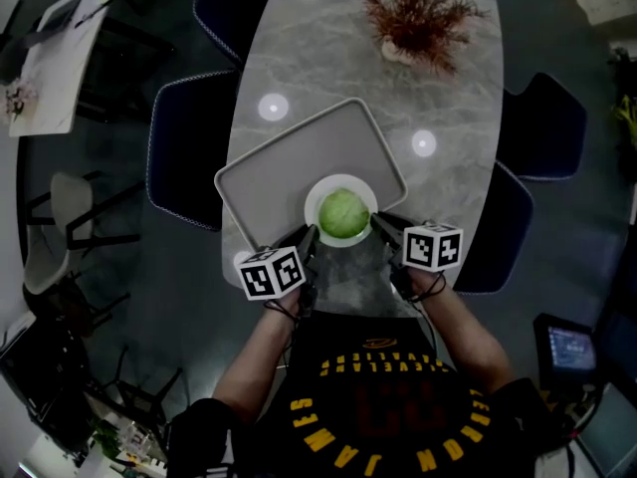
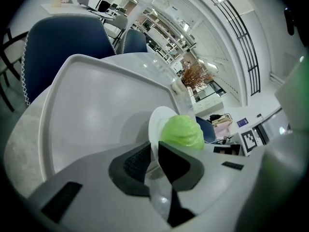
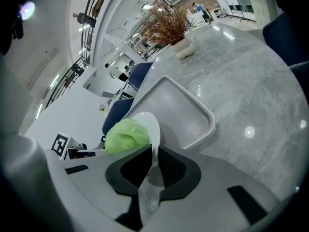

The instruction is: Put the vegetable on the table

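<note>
You're clamping L gripper [image 1: 311, 235] and R gripper [image 1: 378, 220] on plate [image 1: 319, 195] rim, opp. sides. Cabbage [image 1: 343, 214] sitting on plate at tray [image 1: 299, 157] near corner. Marble table [image 1: 448, 98], blue chairs [image 1: 184, 147] round it, dried plant [image 1: 416, 13] at far end.

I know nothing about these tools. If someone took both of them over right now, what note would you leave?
Left gripper: shut on the white plate's rim, at its left side.
Right gripper: shut on the same rim, opposite side.
Green vegetable: sits on the plate, at the near corner of the grey tray. Whether the plate is lifted is unclear.
Done: both grips are on.
Left: probably carry the plate off the tray, set it on the bare table, and release.
</note>
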Available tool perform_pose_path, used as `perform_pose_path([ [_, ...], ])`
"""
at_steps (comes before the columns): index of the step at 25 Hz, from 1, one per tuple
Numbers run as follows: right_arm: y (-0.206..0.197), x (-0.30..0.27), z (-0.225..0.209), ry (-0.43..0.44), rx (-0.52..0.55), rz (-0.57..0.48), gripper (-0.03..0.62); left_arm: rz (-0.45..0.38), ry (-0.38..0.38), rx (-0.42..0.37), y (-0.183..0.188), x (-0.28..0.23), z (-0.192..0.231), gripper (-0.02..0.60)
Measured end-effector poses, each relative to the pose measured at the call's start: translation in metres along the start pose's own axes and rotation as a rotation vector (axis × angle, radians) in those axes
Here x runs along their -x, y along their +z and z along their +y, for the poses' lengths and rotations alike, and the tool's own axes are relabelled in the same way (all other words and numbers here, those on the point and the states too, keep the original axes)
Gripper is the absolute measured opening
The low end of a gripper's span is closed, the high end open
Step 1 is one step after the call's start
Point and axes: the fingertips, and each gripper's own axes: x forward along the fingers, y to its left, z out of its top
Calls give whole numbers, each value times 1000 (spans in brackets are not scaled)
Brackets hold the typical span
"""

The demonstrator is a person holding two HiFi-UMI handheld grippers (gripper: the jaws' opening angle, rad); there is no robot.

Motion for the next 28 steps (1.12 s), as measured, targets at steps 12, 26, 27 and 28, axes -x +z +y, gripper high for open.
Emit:
perform_pose_path([
  [12, -74, 107, -52, 33, 22, -9, 46, -51, 12, -10, -118, 1, -80, 51],
  [26, -141, 165, -127, 28, 25, 11, 41, -79, 33, -10, -225, -33, -119, 51],
  [27, -142, 165, -132, 24, 30, 10, 41, -84, 34, -23, -227, -37, -119, 51],
  [28, -144, 164, -137, 19, 33, 11, 41, -87, 37, -36, -230, -41, -119, 51],
])
